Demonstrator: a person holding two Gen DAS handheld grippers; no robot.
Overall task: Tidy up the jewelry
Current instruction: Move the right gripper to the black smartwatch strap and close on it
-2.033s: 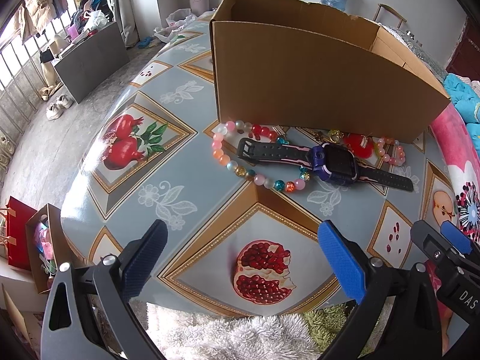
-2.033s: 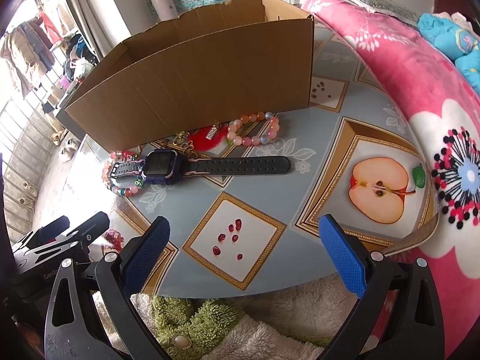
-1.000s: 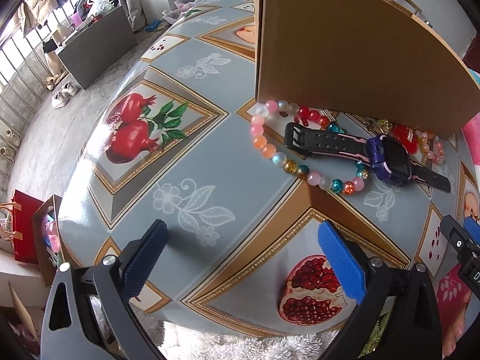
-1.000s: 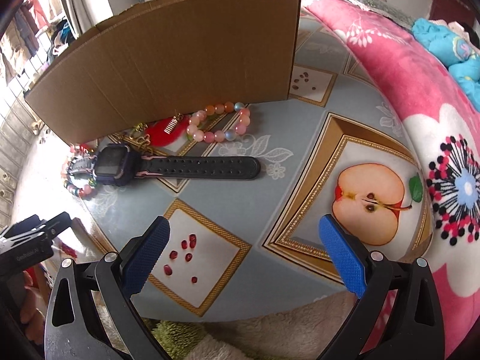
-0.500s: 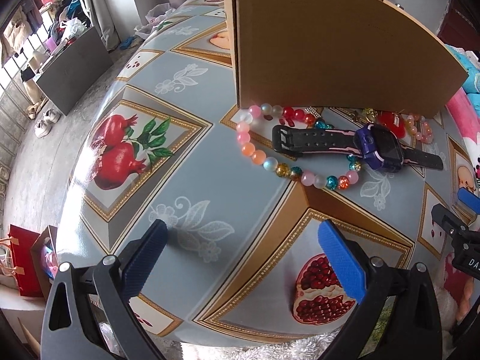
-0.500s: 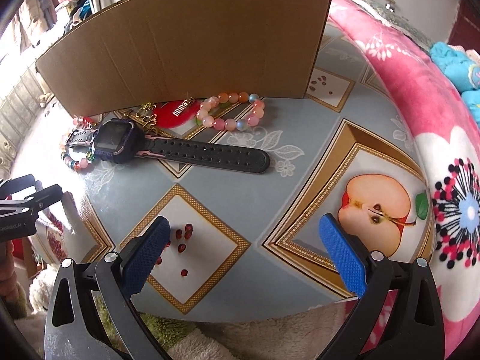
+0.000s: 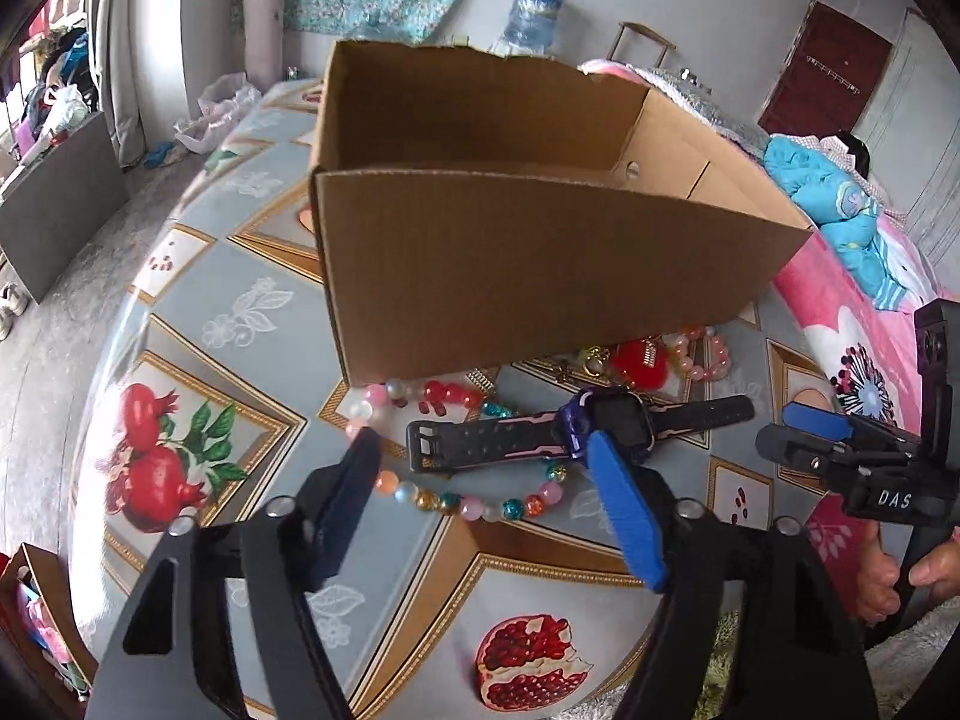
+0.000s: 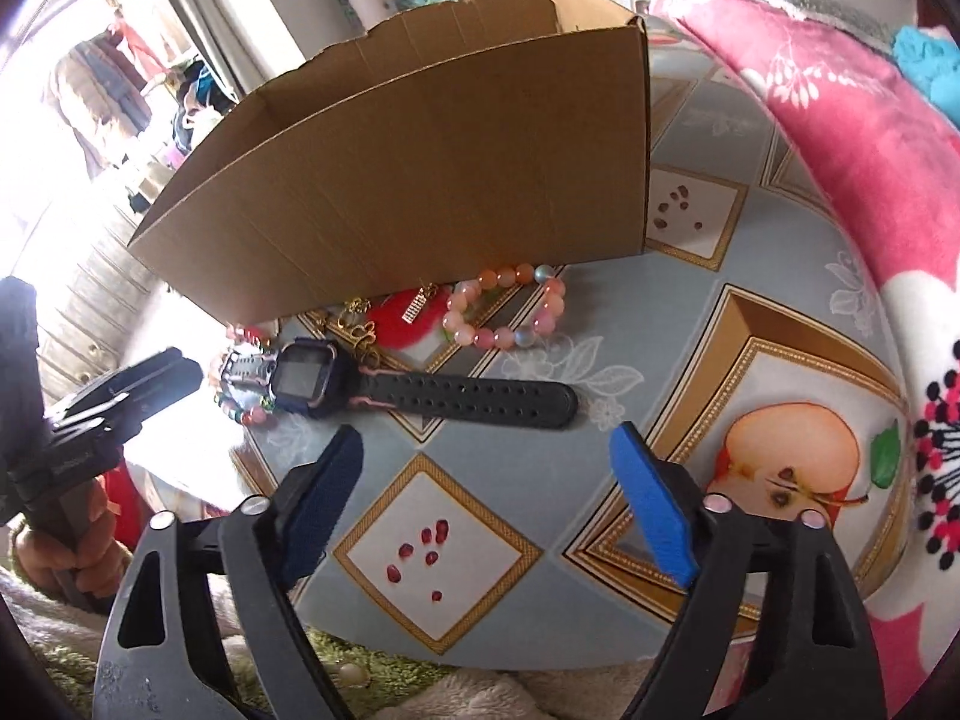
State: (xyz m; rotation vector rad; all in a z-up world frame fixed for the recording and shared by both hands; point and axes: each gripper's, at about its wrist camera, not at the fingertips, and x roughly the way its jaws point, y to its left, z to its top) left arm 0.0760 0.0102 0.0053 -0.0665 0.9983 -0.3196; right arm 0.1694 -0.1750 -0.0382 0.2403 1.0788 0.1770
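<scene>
A purple smartwatch with a black strap (image 7: 576, 429) (image 8: 384, 387) lies on the patterned table in front of an open cardboard box (image 7: 528, 228) (image 8: 420, 180). A multicoloured bead bracelet (image 7: 462, 501) loops around the strap's left end. A pink bead bracelet (image 8: 510, 309) (image 7: 699, 354) and a red charm with gold chain (image 8: 399, 315) (image 7: 636, 360) lie against the box. My left gripper (image 7: 486, 450) is open and empty, straddling the watch strap and bracelet from above. My right gripper (image 8: 486, 444) is open and empty, just in front of the strap's right end.
The table (image 8: 690, 330) is round, with a fruit-print cover; its front edge is near both grippers. A pink floral blanket (image 8: 840, 120) lies at the right. The right gripper shows in the left wrist view (image 7: 840, 450). The box interior looks empty.
Both grippers have moved forward toward the jewelry. The left one now reaches over the watch strap and beads. The box's open top has come into view.
</scene>
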